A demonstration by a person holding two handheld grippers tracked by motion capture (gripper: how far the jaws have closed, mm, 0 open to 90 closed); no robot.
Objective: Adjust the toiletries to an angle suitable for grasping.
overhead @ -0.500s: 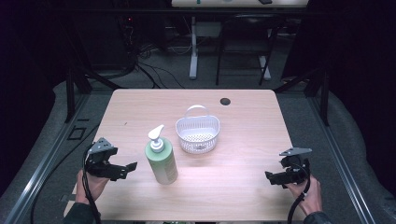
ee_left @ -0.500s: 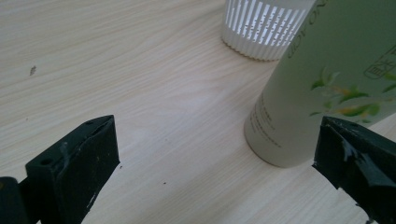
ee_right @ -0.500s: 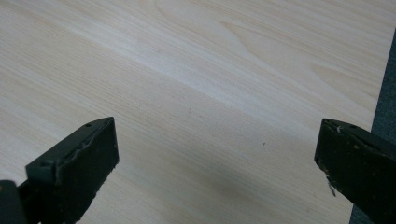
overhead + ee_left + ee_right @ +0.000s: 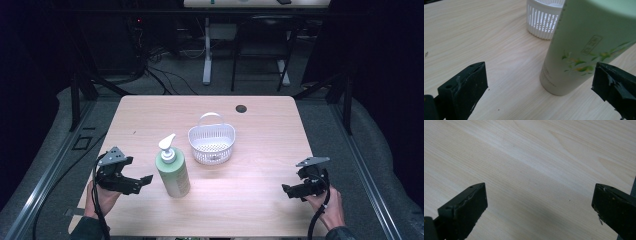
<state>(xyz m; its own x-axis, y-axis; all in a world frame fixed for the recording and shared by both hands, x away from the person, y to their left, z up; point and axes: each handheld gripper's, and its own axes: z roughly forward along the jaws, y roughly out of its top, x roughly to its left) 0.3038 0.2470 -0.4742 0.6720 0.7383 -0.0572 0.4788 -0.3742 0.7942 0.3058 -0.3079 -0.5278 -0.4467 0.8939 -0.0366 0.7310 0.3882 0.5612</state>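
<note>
A pale green pump bottle [image 4: 173,171] with a white pump stands upright on the wooden table [image 4: 260,150], left of centre. Just behind it to the right sits a white slotted basket [image 4: 211,143] with its handle raised. My left gripper [image 4: 144,180] is open and low over the table, just left of the bottle and pointing at it. In the left gripper view the bottle [image 4: 584,45] stands close ahead between the wide jaws, with the basket [image 4: 543,20] behind it. My right gripper [image 4: 286,190] is open near the front right, with bare wood between its jaws [image 4: 540,195].
A small black round hole [image 4: 241,108] marks the table's far side. Beyond the table stand dark frames, cables and another desk's legs [image 4: 207,55]. Bare wood lies between the bottle and my right gripper.
</note>
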